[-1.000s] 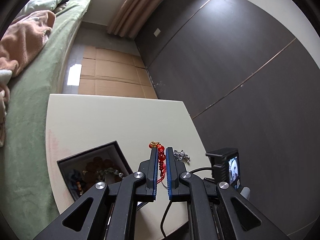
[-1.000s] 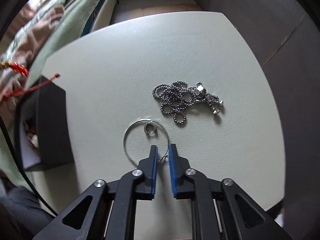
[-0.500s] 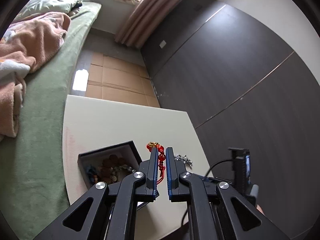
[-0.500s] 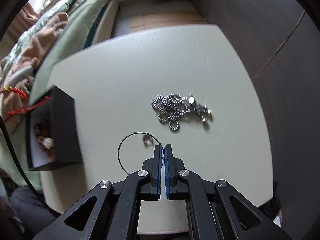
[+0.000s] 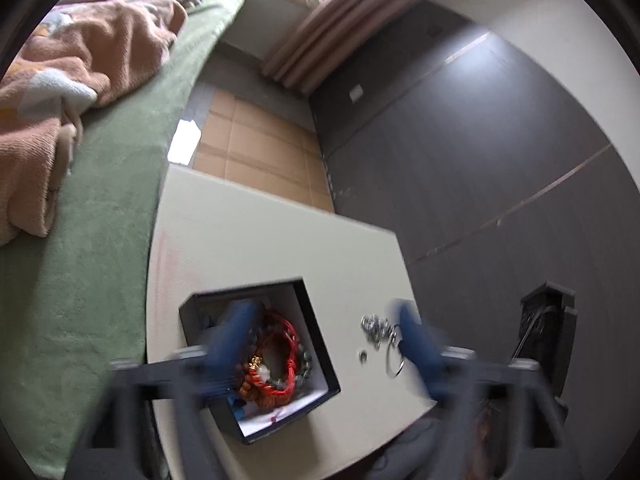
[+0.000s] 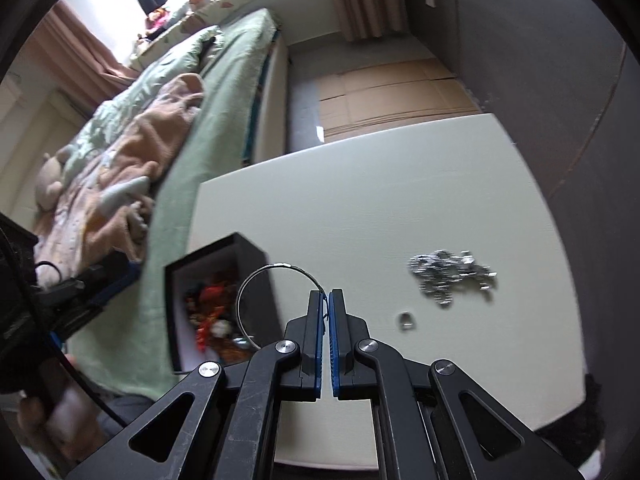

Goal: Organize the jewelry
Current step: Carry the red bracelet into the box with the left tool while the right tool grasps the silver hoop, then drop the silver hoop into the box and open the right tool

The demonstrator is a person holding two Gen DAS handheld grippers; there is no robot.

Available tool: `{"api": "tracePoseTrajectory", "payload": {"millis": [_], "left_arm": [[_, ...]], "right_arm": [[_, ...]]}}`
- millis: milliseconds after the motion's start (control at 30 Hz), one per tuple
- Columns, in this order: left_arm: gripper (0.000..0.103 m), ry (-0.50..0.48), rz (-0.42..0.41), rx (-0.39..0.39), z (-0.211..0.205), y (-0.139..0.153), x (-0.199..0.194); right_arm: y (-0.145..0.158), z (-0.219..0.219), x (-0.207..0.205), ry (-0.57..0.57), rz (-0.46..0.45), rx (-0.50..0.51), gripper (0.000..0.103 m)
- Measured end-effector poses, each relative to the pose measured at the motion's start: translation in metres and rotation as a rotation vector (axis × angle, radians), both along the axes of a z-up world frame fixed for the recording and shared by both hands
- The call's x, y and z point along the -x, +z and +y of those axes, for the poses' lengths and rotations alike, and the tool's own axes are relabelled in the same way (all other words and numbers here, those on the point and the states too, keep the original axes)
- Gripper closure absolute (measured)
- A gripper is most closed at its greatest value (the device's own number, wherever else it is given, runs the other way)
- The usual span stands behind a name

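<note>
A black jewelry box stands on the cream table. The red cord bracelet lies in it among bead bracelets. My left gripper is wide open and blurred above the box. My right gripper is shut on a thin silver hoop and holds it up off the table beside the box; the hoop also shows in the left wrist view. A silver chain pile and a small ring lie on the table.
A bed with a green cover and a pink blanket runs along the table's left side. A dark wall is on the right. Cardboard covers the floor beyond the table.
My left gripper opened and the red cord bracelet dropped into the box. My right gripper shut on the silver hoop and lifted it off the table toward the box.
</note>
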State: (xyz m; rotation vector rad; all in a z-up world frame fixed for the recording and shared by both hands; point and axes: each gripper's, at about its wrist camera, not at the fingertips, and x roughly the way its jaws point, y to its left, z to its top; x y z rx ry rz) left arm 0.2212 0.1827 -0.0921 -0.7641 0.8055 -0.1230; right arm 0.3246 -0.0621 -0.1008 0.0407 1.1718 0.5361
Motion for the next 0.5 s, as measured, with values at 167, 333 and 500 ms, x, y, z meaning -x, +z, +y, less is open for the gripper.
{"api": "tracePoseTrajectory", "payload": {"millis": [167, 333, 500], "left_arm": [[0.018, 0.073, -0.020, -0.033, 0.012, 0.006, 0.006], [0.018, 0.117, -0.011, -0.020, 0.023, 0.004, 0.008], [0.018, 0.123, -0.006, -0.026, 0.023, 0.004, 0.009]], "right_arm": [[-0.004, 0.021, 0.010, 0.047, 0.024, -0.050, 0.099], [-0.010, 0.046, 0.017, 0.088, 0.045, -0.079, 0.099], [-0.019, 0.067, 0.017, 0.141, 0.091, -0.117, 0.082]]}}
